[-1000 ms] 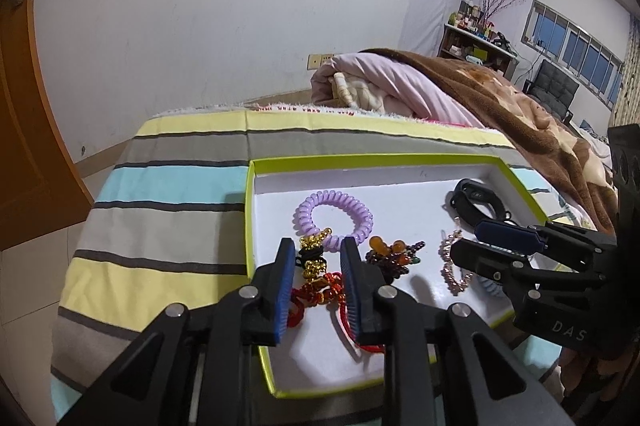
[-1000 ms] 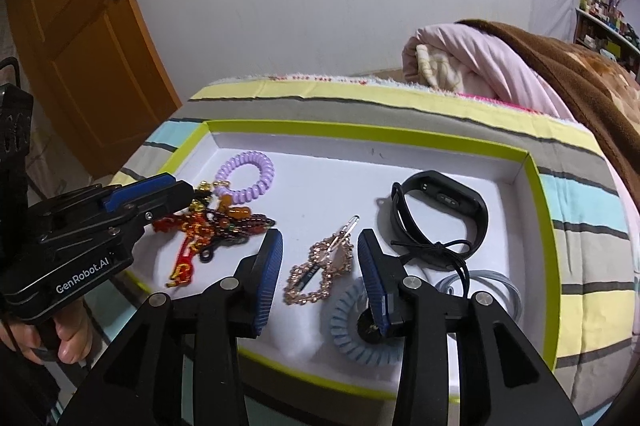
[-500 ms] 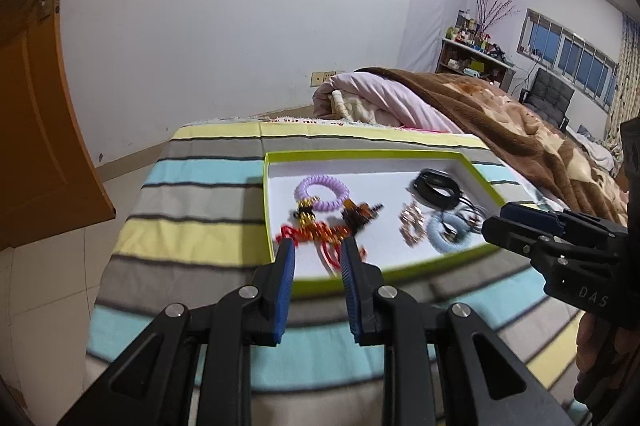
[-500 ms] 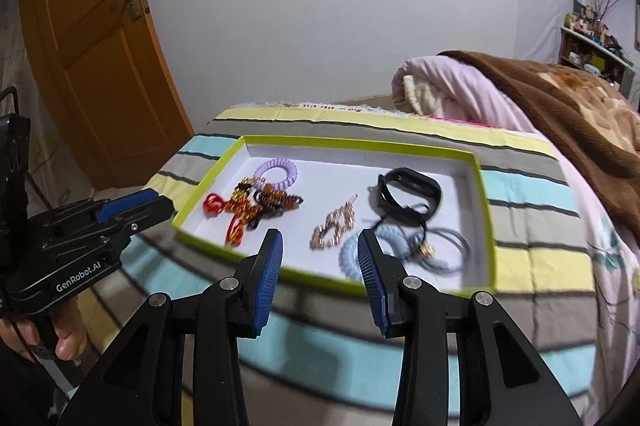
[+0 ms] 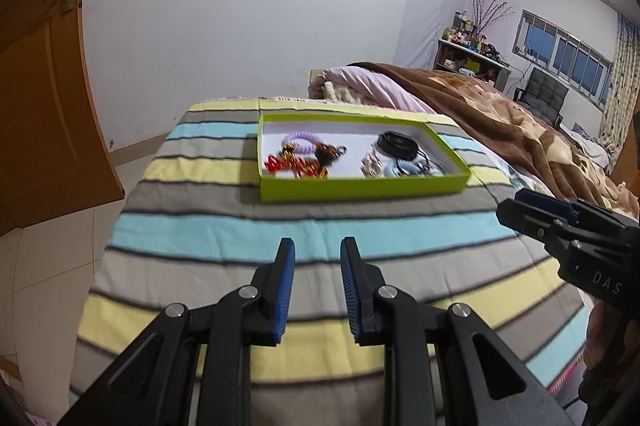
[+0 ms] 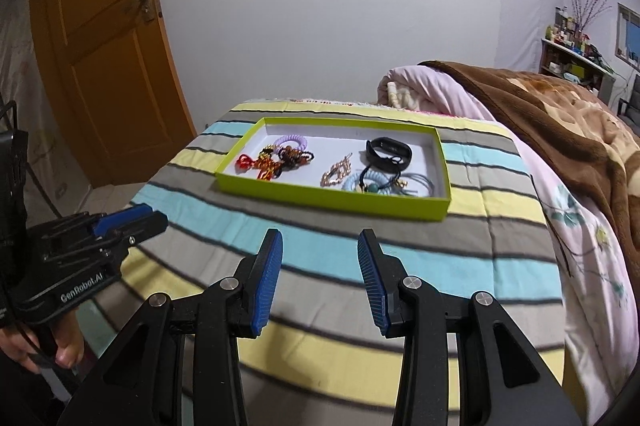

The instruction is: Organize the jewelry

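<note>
- A home bedroom: a bed under a striped blanket (image 5: 280,222), with a brown blanket (image 6: 560,106) bunched beside it.
- Beyond the bed, an orange wooden door (image 6: 104,66), a cluttered shelf (image 5: 472,54) and windows (image 5: 568,58).

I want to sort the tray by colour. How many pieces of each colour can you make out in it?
In the green tray, as far as shows:
Purple coil band: 1
Red knotted cord: 1
Dark bead tangle: 1
Gold chain: 1
Black wristband: 1
Blue coil band: 1
Grey hair ties: number unclear
Total: at least 7
</note>
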### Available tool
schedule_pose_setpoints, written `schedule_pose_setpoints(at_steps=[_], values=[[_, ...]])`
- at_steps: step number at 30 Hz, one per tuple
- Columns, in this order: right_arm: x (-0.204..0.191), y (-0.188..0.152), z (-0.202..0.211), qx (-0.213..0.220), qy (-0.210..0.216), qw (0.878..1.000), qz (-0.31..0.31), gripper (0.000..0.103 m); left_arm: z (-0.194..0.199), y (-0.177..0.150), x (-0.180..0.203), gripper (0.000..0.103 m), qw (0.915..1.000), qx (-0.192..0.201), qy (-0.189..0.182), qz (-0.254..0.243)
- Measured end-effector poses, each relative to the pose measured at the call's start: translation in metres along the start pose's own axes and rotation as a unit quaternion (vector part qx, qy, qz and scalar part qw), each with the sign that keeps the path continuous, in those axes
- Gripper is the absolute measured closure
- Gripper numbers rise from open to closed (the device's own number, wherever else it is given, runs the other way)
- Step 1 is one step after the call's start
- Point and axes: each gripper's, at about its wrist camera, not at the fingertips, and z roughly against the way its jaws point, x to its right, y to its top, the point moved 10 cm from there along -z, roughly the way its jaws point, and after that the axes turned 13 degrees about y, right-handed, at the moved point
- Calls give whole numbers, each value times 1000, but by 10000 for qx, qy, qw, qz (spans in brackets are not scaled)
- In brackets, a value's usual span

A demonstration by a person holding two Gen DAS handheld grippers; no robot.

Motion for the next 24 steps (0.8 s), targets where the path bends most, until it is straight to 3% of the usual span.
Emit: schedule_pose_setpoints(at_steps=[10,24], values=[[-16,-26,27,62,-5,10000,58,63,32,-19,3,78,9998,130,122,5],[-10,-34,35,84,-94,9999,-52,63,38,-26,14,78,9997,151,158,-137]])
